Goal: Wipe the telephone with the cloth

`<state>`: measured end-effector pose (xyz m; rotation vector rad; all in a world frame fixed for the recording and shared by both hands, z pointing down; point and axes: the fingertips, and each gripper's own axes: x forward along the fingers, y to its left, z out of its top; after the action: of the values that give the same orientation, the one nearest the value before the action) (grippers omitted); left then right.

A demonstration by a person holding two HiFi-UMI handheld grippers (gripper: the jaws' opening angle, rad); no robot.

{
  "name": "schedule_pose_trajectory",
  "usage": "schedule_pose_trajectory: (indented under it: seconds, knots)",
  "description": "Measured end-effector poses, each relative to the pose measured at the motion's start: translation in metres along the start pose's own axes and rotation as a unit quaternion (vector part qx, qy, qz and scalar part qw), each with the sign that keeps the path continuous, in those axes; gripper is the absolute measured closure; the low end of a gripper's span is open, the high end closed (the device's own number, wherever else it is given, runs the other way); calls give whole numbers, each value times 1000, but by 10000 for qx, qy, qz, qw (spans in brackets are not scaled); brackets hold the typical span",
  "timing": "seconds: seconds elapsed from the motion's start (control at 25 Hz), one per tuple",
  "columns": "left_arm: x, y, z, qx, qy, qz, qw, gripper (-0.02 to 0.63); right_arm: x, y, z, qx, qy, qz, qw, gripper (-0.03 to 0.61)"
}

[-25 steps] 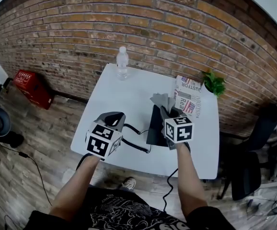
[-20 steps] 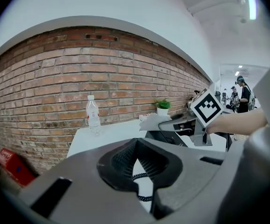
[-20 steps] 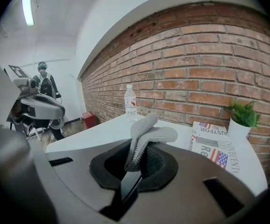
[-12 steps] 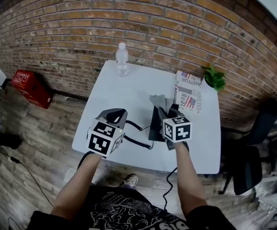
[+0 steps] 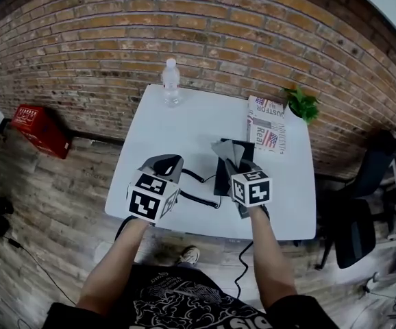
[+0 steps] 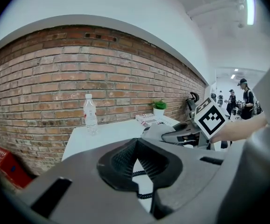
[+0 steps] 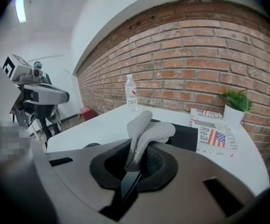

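Note:
A black telephone (image 5: 221,178) lies on the white table (image 5: 184,129), and its coiled cord (image 5: 196,201) runs left toward my left gripper (image 5: 165,164). My right gripper (image 5: 242,162) hovers over the telephone, shut on a grey cloth (image 5: 227,149). In the right gripper view the cloth (image 7: 146,132) stands up folded from the closed jaws, with the telephone (image 7: 187,137) just beyond. In the left gripper view the pads (image 6: 125,158) meet with nothing seen between them. A stretch of cord (image 6: 142,195) shows below them. The handset is not clearly visible.
A water bottle (image 5: 170,83) stands at the table's far left edge. A folded newspaper (image 5: 266,124) and a small potted plant (image 5: 302,105) sit at the far right by the brick wall. A black office chair (image 5: 362,204) is right of the table, a red crate (image 5: 39,127) left.
The head camera has shifted a little, so the table sits slightly higher in view. Both grippers keep about the same places and grips.

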<state>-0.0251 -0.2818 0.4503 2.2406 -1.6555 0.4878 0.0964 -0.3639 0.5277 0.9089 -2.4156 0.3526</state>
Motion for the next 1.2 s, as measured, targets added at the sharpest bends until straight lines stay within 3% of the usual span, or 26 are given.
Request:
schedule_pose_trajectory:
  seconds: [1.2]
  knots:
    - [5, -31, -13, 131, 67, -627, 9979, 609, -27, 35, -66, 428, 374, -96, 9983, 568]
